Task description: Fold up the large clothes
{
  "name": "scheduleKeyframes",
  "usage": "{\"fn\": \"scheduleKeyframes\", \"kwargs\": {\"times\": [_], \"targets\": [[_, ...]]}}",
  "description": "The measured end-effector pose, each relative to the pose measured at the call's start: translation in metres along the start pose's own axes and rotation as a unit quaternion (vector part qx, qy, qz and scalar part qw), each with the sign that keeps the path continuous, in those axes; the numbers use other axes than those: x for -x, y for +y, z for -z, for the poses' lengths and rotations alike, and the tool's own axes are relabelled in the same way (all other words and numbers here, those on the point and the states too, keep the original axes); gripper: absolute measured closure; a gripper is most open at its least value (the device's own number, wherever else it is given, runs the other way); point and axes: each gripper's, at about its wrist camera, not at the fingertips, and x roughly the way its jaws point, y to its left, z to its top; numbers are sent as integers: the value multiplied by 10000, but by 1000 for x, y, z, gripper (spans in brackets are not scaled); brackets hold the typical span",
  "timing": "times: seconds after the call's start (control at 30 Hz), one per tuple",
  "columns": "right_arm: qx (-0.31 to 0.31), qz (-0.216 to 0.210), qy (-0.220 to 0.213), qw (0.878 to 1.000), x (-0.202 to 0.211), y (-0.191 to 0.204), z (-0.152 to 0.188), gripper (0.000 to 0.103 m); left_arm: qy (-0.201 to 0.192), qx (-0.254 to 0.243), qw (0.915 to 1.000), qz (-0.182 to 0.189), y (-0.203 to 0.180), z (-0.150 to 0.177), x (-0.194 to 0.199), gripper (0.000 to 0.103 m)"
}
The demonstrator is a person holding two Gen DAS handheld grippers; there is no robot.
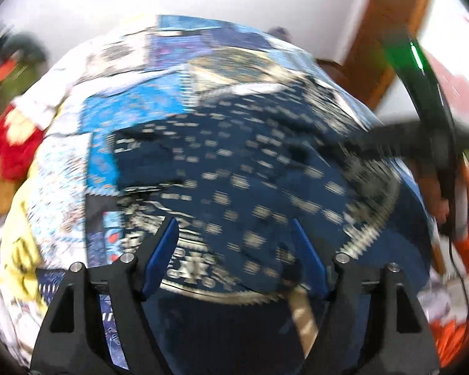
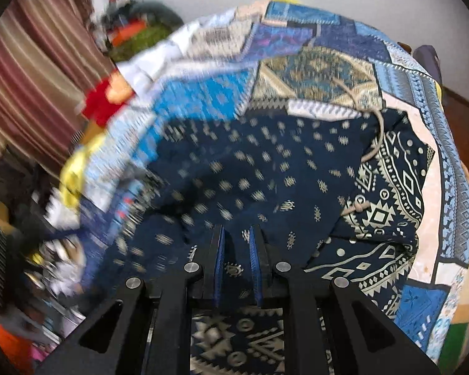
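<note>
Navy garment with cream tribal print (image 2: 265,168) lies spread on patchwork quilt-covered bed (image 2: 322,72). Right hand-held gripper (image 2: 237,265) nearly closed, whether pinching cloth unclear; left hand-held gripper (image 1: 234,250) wide open, holding nothing. Risk: one-sided pull skews fold. Loose cream drawstring (image 2: 376,137) may snag. Red-and-white cloth heap (image 2: 109,97) crowds far edge

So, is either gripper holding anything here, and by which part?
Left gripper is open, holding nothing. Right gripper is shut over the navy garment; whether it pinches the cloth cannot be told.
</note>
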Motion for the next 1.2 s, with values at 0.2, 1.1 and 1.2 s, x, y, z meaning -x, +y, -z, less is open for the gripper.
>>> {"fn": "scheduleKeyframes", "kwargs": {"times": [0.2, 1.1, 1.2], "targets": [[743, 366, 352, 9959, -30, -10, 28, 91, 535, 247, 9981, -163, 15, 0, -56, 28], [-168, 1174, -352, 9923, 56, -92, 36, 91, 245, 538, 9961, -649, 88, -9, -37, 19], [-428, 1295, -354, 9900, 41, -118, 5, 91, 271, 891, 9918, -870, 115, -28, -48, 20]]}}
